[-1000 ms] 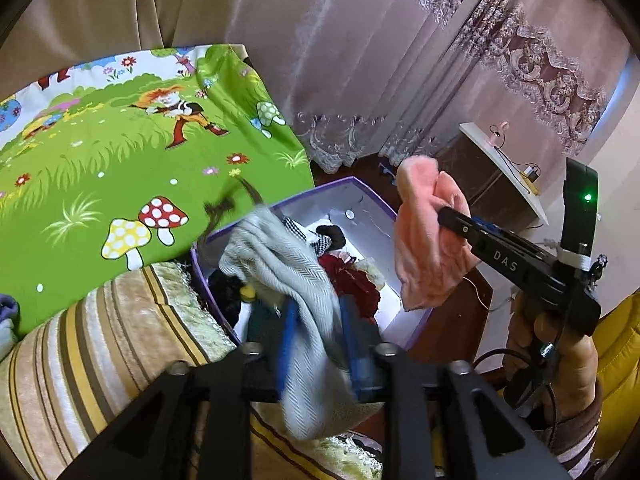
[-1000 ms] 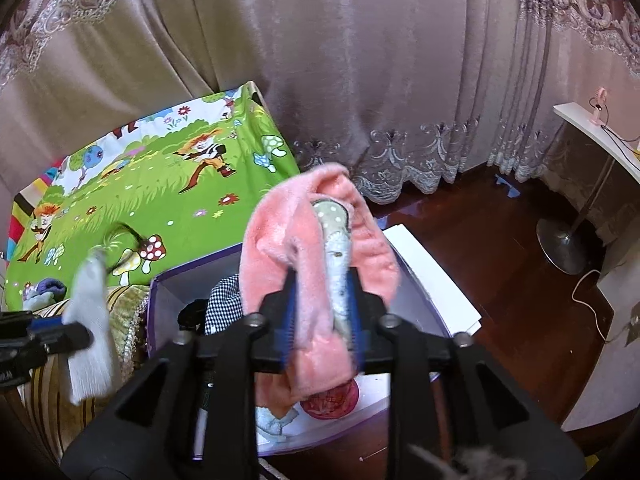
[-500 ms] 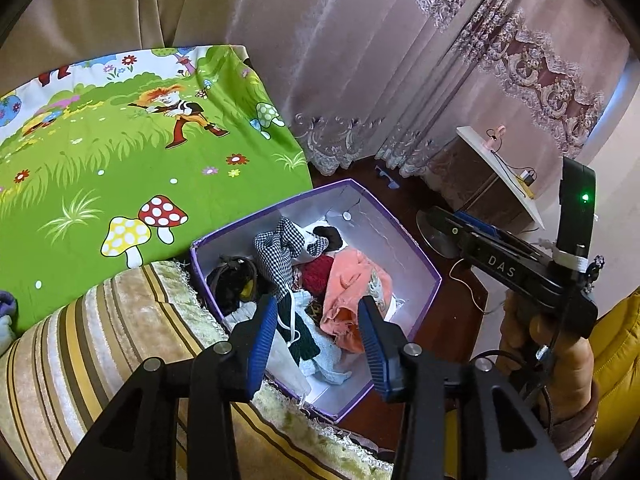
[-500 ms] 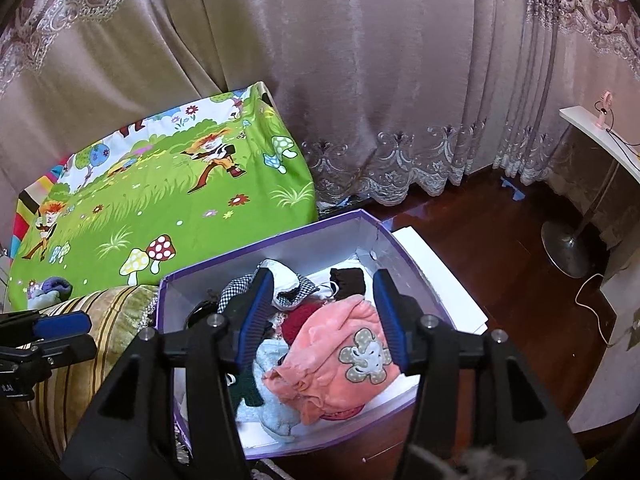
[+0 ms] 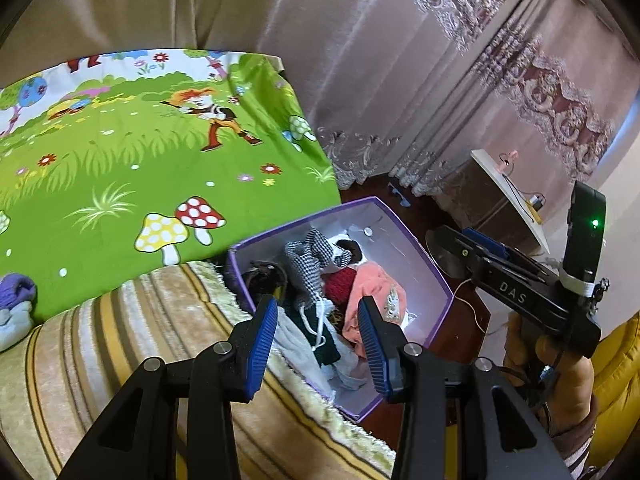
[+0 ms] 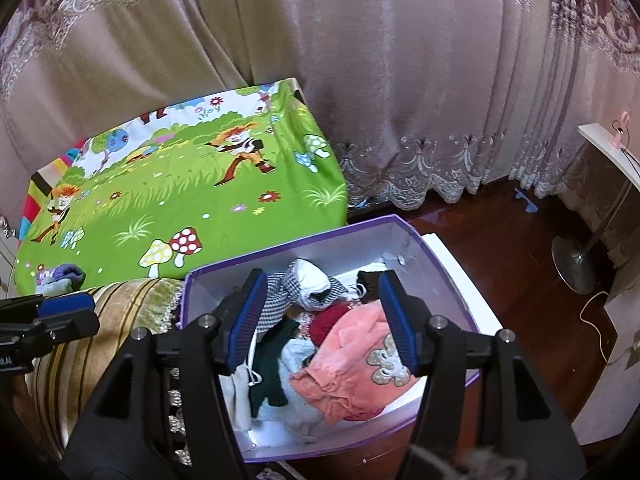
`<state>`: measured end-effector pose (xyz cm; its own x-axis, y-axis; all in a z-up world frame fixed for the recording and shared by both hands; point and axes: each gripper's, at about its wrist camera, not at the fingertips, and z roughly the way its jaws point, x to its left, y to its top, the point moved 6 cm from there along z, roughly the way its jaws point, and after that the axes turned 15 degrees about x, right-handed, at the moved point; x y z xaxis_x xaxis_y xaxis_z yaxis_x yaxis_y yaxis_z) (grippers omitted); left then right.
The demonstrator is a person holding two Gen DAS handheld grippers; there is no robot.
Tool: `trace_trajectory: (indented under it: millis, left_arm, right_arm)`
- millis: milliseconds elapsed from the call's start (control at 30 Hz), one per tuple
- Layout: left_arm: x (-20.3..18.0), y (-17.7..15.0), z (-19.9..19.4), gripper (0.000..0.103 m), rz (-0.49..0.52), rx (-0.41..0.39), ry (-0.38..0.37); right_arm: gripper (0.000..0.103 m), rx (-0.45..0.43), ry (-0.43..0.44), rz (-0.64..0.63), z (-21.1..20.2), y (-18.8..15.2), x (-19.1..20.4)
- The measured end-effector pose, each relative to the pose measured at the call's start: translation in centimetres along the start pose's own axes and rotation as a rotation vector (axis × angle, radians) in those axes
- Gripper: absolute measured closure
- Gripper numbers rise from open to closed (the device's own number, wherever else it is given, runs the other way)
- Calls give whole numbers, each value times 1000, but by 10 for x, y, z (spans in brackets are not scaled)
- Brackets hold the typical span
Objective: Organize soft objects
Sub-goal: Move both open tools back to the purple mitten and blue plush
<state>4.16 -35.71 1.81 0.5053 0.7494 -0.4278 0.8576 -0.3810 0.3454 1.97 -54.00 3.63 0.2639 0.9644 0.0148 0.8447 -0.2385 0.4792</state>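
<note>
Both sets of tongs are hanging empty over the purple box: the left tongs (image 5: 316,344) are standing spread with nothing between their blue pads, and the right tongs (image 6: 322,320) have just been opening wider, also bare. Below them the purple box (image 6: 452,280) is sitting on the dark wooden floor (image 6: 500,248), pressed against a striped cushion (image 5: 120,344). Inside, the pink fleece garment (image 6: 348,364) is lying on top at the right, beside a checked cloth (image 6: 280,300), a dark red knit (image 6: 326,320) and a pale grey piece (image 5: 296,340); the lower layers are a tangle and hard to tell apart. Farther off, a green cartoon sheet (image 5: 120,168) is spreading out, with a purple bundle (image 5: 16,288) cut off at the left edge. Curtains (image 6: 400,80) are closing the background.
</note>
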Motion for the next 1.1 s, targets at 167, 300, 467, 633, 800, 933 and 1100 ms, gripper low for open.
trace_trajectory:
  millis: [167, 300, 467, 633, 800, 933, 1100]
  left_arm:
    - [23, -2, -10, 59, -48, -23, 10]
    - [44, -4, -19, 59, -96, -46, 25]
    - [73, -8, -30, 59, -159, -72, 44]
    - [103, -15, -45, 59, -217, -105, 60]
    - [139, -30, -62, 59, -299, -132, 77]
    - [164, -46, -75, 59, -357, -143, 90]
    - [195, -67, -90, 59, -431, -157, 108]
  right_arm:
    - [40, -1, 11, -29, -1, 3, 15]
    - [39, 4, 24, -60, 0, 5, 30]
    - [39, 17, 37, -95, 3, 7, 49]
    - [39, 24, 56, -149, 3, 8, 77]
    - [39, 35, 77, -213, 7, 9, 109]
    - [39, 45, 96, -266, 10, 9, 136]
    - [39, 64, 125, -331, 17, 5, 171]
